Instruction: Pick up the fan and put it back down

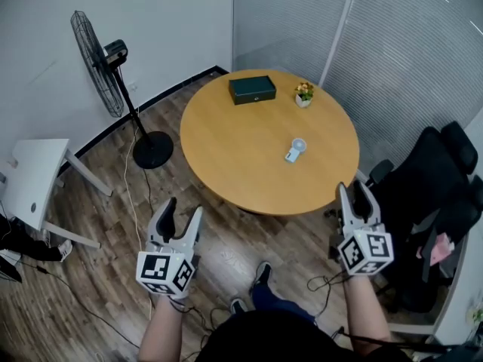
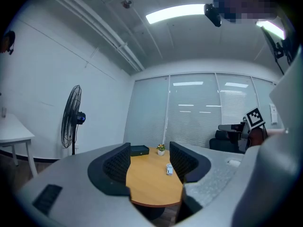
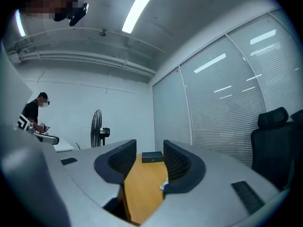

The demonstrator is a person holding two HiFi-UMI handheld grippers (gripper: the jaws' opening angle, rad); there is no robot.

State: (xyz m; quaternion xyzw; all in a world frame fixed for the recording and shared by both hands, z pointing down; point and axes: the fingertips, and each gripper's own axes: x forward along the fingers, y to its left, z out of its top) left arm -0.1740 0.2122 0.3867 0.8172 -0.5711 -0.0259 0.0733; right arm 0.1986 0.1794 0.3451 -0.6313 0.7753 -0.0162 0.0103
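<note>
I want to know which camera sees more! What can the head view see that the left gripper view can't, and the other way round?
Only the head view shows the wooden floor, the person's shoe and the round base under the standing fan. Only the left gripper view shows the ceiling light and the ceiling pipes. Both show the round table, the small fan, the dark box, the flower pot and the standing fan's cage.

The right gripper [image 3: 149, 148], jaws apart, faces a round tan wooden table [image 3: 142, 183]. A flat dark green box [image 3: 152, 157] lies on it.
</note>
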